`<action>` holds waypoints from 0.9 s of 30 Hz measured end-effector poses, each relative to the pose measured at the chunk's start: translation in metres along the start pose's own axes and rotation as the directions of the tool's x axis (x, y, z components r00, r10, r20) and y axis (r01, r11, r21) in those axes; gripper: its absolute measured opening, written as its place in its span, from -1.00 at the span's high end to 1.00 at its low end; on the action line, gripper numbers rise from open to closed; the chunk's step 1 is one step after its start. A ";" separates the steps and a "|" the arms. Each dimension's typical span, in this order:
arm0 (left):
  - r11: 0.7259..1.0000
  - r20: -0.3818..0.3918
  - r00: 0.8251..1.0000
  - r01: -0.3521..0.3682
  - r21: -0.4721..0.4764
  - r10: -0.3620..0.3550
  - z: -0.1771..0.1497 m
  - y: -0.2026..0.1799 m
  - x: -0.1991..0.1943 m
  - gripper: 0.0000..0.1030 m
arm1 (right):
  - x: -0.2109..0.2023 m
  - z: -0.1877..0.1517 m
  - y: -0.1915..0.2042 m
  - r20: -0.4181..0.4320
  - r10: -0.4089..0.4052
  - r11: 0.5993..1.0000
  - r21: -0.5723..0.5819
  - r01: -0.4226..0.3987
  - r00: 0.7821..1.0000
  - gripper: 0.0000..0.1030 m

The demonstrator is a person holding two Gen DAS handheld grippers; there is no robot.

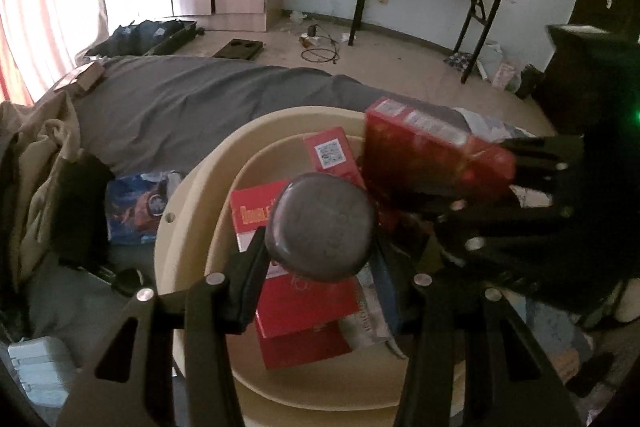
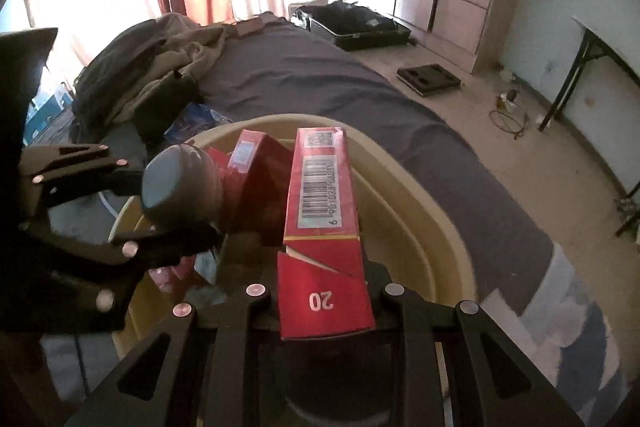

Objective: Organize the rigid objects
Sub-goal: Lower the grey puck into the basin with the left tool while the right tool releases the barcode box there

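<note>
Left gripper (image 1: 320, 227) clamped on grey round tin (image 1: 322, 227), right gripper (image 2: 326, 291) gripping red carton (image 2: 324, 227), both over beige basin (image 1: 188, 195); next: lower, release inside.

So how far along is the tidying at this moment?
Partly done: several red boxes already lie in the beige basin. In hand: the left gripper holds a grey round tin over the basin, and the right gripper holds a red carton above it. Left: release both; a blue packet lies beside the basin.
</note>
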State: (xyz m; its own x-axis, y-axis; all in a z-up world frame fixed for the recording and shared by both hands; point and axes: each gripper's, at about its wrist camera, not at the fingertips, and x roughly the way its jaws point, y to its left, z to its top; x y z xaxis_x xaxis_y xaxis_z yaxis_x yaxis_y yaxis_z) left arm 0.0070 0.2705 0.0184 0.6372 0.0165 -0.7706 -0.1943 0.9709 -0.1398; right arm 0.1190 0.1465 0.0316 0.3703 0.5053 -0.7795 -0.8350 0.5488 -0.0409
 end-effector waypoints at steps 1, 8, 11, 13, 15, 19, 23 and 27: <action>1.000 0.008 1.000 0.009 -0.007 -0.008 0.001 0.001 0.000 0.02 | 0.003 0.003 0.000 -0.001 0.003 1.000 0.007 -0.003 1.000 0.57; 0.997 0.030 0.996 0.079 -0.022 -0.078 0.004 -0.004 -0.001 0.02 | 0.010 0.004 0.015 -0.006 -0.015 0.999 0.034 0.016 1.000 0.56; 0.997 0.016 0.998 0.068 -0.019 -0.068 0.003 -0.003 0.002 0.02 | 0.011 -0.003 0.013 -0.008 -0.029 0.999 0.042 0.029 1.000 0.28; 0.999 -0.009 0.999 0.039 -0.016 -0.039 0.004 -0.003 0.007 0.01 | 0.011 -0.007 0.011 -0.007 -0.050 0.998 0.039 0.051 0.999 -0.01; 0.999 -0.004 0.999 0.046 -0.013 -0.046 0.004 -0.004 0.008 0.00 | 0.011 -0.011 0.010 0.006 -0.052 0.997 0.048 0.052 0.999 -0.08; 0.999 0.009 0.999 0.038 -0.032 -0.037 0.005 -0.003 0.004 -0.17 | 0.000 -0.020 0.005 0.058 -0.064 0.994 0.087 0.059 0.996 -0.46; 0.999 0.081 0.997 -0.012 -0.042 0.016 0.008 -0.005 -0.011 -0.87 | -0.013 -0.029 -0.003 0.115 -0.073 0.989 0.134 0.057 0.991 -0.80; 0.997 0.153 0.988 0.020 -0.074 -0.008 0.015 -0.013 -0.033 -1.00 | -0.038 -0.044 -0.013 0.210 -0.029 0.986 0.169 -0.007 0.977 -0.99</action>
State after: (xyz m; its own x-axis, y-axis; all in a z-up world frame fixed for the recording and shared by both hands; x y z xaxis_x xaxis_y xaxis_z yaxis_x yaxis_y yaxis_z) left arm -0.0006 0.2611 0.0552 0.7456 0.0451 -0.6648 -0.2364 0.9507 -0.2006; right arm 0.0976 0.0907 0.0346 0.4717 0.6178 -0.6291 -0.7567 0.6499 0.0708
